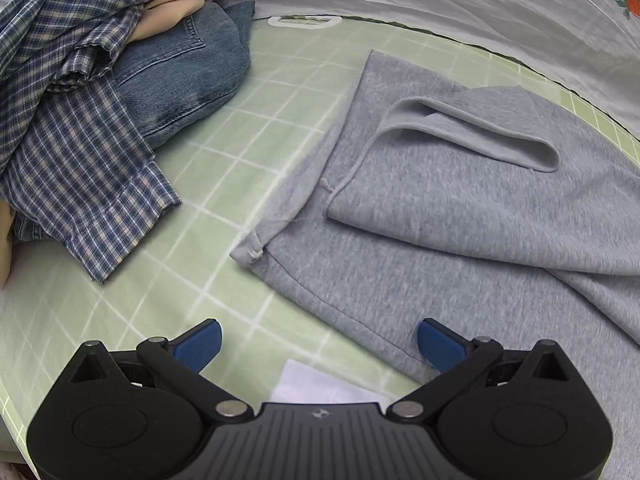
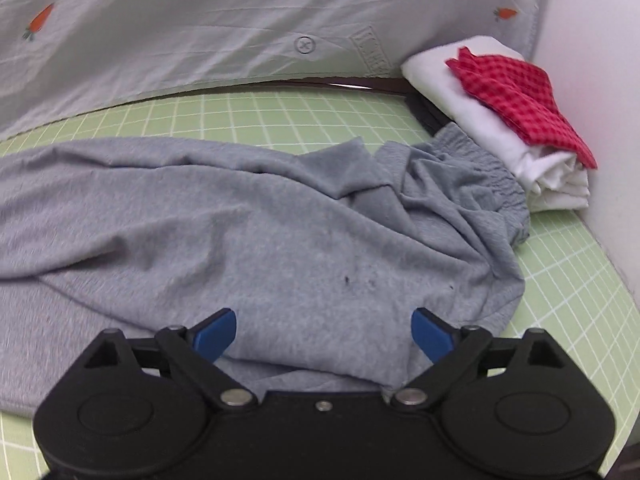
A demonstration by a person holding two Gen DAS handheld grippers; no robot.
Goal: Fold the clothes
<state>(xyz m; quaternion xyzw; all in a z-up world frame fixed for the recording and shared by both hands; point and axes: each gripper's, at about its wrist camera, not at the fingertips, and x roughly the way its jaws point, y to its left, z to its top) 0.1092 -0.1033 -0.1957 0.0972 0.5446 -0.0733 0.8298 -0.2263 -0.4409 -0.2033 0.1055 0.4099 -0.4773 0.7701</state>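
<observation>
1. Left wrist view: our left gripper [image 1: 318, 344] hangs with its jaws spread wide and nothing between them, over the near hem of the grey sweatpants [image 1: 460, 216]. The pants lie on the green grid mat [image 1: 208, 216] that covers the desk, and one leg looks already doubled over, with its cuff opening facing up. Off to the left sits the unfolded pile: a plaid shirt [image 1: 80, 128] dumped over denim jeans [image 1: 188, 76], well apart from the grey pair.

2. Right wrist view: our right gripper [image 2: 324, 330] is also wide open and gripping nothing; the grey fabric just lies under the jaws. The elastic waistband [image 2: 480, 168] is bunched up at the far right, touching a stack of folded white cloth [image 2: 472, 112] with a red checked piece [image 2: 520, 96] on top.

3. Our read: we're mid-fold on the sweatpants, between grips. The waist end is still rumpled, so it isn't a clean fold yet.

4. Next move probably calls for both grippers to pinch an edge each, flatten out the bunched waistband, then bring one end over the other without dragging into the finished stack.
</observation>
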